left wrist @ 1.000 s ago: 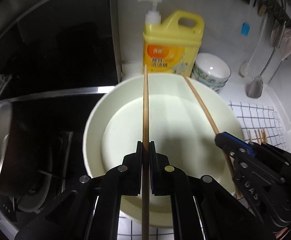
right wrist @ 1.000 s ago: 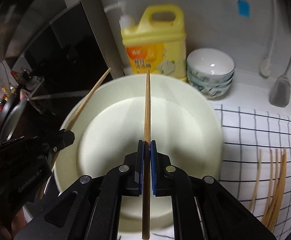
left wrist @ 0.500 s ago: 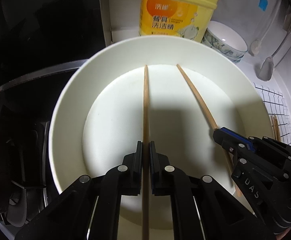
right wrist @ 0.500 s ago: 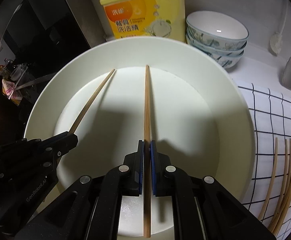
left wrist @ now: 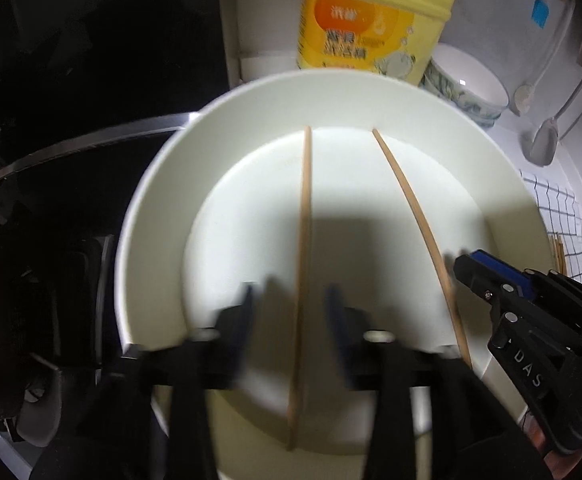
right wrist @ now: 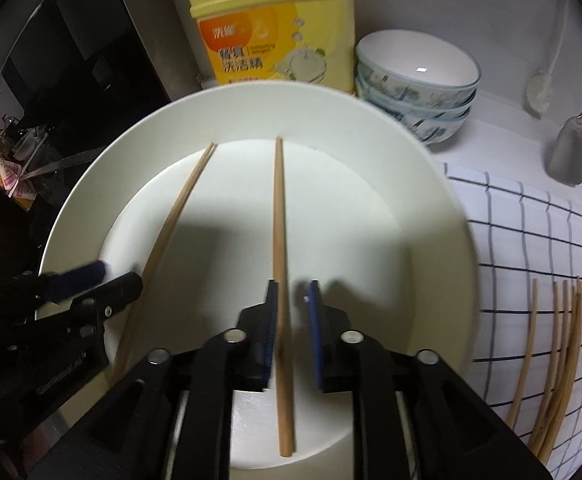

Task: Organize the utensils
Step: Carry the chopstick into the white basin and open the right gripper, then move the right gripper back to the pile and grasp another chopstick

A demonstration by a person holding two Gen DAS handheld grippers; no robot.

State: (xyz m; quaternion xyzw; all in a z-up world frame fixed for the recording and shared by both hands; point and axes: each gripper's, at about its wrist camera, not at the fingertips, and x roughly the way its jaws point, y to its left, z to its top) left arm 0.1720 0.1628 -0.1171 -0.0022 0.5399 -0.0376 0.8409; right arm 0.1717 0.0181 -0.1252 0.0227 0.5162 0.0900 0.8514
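Mounted on each gripper, looking steeply down from close above. Aimed toward the far wall. Sharing the white plate [left wrist: 163, 184], the two chopsticks [right wrist: 278, 216] and the yellow detergent bottle [left wrist: 371, 24].

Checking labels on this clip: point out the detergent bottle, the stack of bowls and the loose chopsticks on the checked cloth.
Detergent bottle [right wrist: 269, 36], right wrist view, on its orange and yellow front label.
Stack of bowls [right wrist: 417, 92], right wrist view, on the patterned outer wall.
Loose chopsticks [right wrist: 559, 352], right wrist view, mid-length on the bundle.

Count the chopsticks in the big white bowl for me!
2: left chopstick between the opening left gripper jaws, right chopstick between the opening right gripper jaws. More lie outside on the cloth.
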